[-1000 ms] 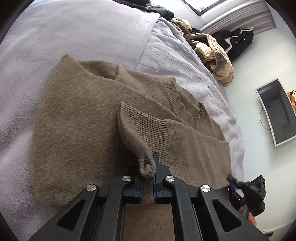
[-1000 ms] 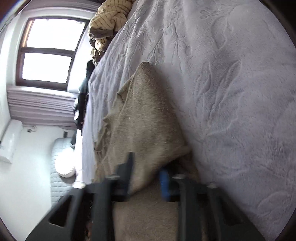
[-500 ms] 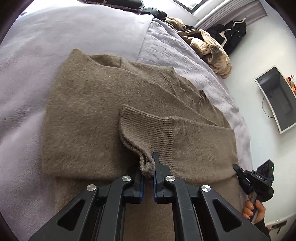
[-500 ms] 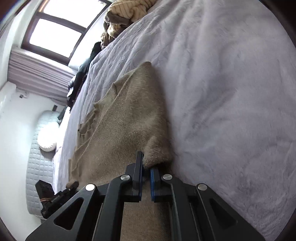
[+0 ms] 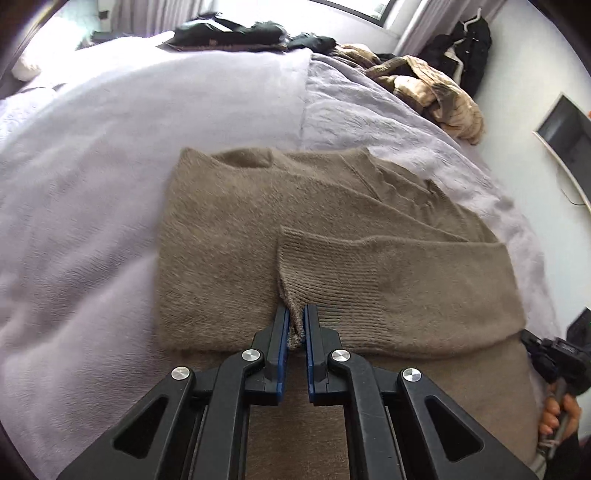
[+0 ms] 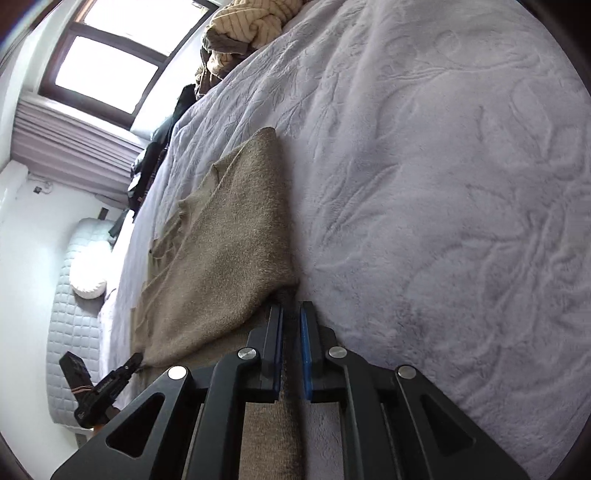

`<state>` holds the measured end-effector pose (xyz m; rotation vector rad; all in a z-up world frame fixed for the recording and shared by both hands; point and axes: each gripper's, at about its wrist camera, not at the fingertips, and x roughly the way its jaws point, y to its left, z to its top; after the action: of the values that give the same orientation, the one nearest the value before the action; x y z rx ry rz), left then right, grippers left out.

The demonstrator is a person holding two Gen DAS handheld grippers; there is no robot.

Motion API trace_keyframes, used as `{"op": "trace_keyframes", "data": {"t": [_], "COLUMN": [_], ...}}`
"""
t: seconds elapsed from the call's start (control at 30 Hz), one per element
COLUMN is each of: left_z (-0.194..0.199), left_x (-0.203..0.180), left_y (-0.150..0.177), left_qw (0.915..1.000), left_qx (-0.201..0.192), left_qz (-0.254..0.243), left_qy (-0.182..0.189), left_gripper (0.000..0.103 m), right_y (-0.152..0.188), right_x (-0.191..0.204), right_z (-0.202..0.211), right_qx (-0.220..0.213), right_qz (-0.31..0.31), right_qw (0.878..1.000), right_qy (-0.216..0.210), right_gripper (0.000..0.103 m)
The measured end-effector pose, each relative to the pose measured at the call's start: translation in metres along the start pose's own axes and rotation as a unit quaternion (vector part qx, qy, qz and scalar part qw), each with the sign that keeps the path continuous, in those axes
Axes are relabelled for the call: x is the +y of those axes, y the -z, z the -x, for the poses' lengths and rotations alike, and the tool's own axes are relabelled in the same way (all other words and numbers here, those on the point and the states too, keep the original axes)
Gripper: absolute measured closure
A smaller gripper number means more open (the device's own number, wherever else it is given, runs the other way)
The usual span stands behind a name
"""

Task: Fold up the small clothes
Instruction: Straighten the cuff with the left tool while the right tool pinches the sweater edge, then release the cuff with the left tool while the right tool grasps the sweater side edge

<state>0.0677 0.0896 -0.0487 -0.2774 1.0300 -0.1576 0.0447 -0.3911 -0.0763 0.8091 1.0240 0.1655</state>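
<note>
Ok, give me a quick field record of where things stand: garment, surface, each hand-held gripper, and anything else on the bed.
garment: brown knit sweater, lying partly folded, one ribbed cuff laid across its body
surface: pale lilac bedspread
left hand-held gripper: shut on the cuff's corner
right hand-held gripper: shut, pinching the sweater's edge at the side by the bedspread
other items: beige striped clothes pile and dark clothes at the far end of the bed
fold state: not finished

brown sweater (image 5: 332, 236): one
grippers: two, left gripper (image 5: 295, 325), right gripper (image 6: 291, 314)
bed (image 5: 110, 147): one
window (image 6: 107, 70): one
</note>
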Motion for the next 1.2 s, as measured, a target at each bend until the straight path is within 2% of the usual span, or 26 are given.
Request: {"op": "trace_keyframes", "data": {"t": [0.1, 0.17, 0.2, 0.33, 0.4, 0.47, 0.57, 0.6, 0.67, 0.83, 0.9, 0.97, 1.0, 1.1, 1.2], "left_z": [0.008, 0.013, 0.014, 0.019, 0.021, 0.017, 0.004, -0.001, -0.015, -0.021, -0.024, -0.029, -0.031, -0.030, -0.025], "left_x": [0.005, 0.012, 0.015, 0.014, 0.006, -0.008, -0.027, -0.029, -0.029, -0.031, -0.033, -0.035, -0.035, -0.034, -0.031], "left_y": [-0.003, -0.006, -0.007, -0.009, -0.010, -0.012, -0.014, -0.013, -0.013, -0.009, -0.008, -0.006, -0.006, -0.005, -0.006], "left_qw": [0.9990, 0.9982, 0.9980, 0.9984, 0.9992, 0.9995, 0.9992, 0.9990, 0.9989, 0.9985, 0.9978, 0.9970, 0.9969, 0.9968, 0.9970], "left_qx": [-0.019, -0.028, -0.028, -0.034, -0.035, -0.030, -0.013, -0.007, 0.009, 0.008, 0.008, 0.009, 0.010, 0.009, 0.010], "left_qz": [0.009, 0.017, 0.022, 0.025, 0.015, 0.000, -0.036, -0.040, -0.036, -0.045, -0.055, -0.063, -0.065, -0.068, -0.067], "left_qy": [-0.041, -0.050, -0.051, -0.037, -0.014, -0.002, -0.010, -0.017, -0.028, -0.029, -0.036, -0.042, -0.043, -0.043, -0.036], "left_gripper": [0.094, 0.094, 0.094, 0.094, 0.094, 0.094, 0.094, 0.094, 0.094, 0.094, 0.094, 0.094, 0.094, 0.094, 0.094], "right_y": [-0.001, -0.004, -0.007, -0.021, -0.030, -0.039, -0.045, -0.046, -0.045, -0.038, -0.038, -0.036, -0.034, -0.035, -0.037], "right_x": [-0.002, -0.005, -0.006, -0.012, -0.010, -0.007, 0.000, 0.005, 0.017, 0.053, 0.056, 0.047, 0.037, 0.023, 0.025], "right_z": [0.012, 0.017, 0.018, 0.014, 0.004, -0.010, -0.029, -0.034, -0.037, -0.005, -0.008, -0.022, -0.028, -0.023, -0.016], "right_qx": [-0.012, -0.017, -0.019, -0.023, -0.009, 0.005, 0.030, 0.039, 0.048, -0.016, -0.016, 0.003, 0.013, 0.006, 0.009], "right_qz": [0.004, 0.003, 0.001, -0.029, -0.033, -0.029, -0.015, -0.004, 0.026, 0.126, 0.158, 0.168, 0.160, 0.118, 0.116], "right_qw": [1.000, 1.000, 1.000, 0.999, 0.998, 0.999, 0.999, 0.999, 0.998, 0.991, 0.983, 0.977, 0.978, 0.988, 0.988], "right_qy": [-0.005, -0.005, -0.007, -0.041, -0.053, -0.046, -0.042, -0.031, -0.008, 0.047, 0.093, 0.135, 0.132, 0.101, 0.104], "right_gripper": [0.091, 0.084, 0.077, 0.067, 0.054, 0.054, 0.054, 0.062, 0.089, 0.091, 0.092, 0.093, 0.093, 0.094, 0.093]}}
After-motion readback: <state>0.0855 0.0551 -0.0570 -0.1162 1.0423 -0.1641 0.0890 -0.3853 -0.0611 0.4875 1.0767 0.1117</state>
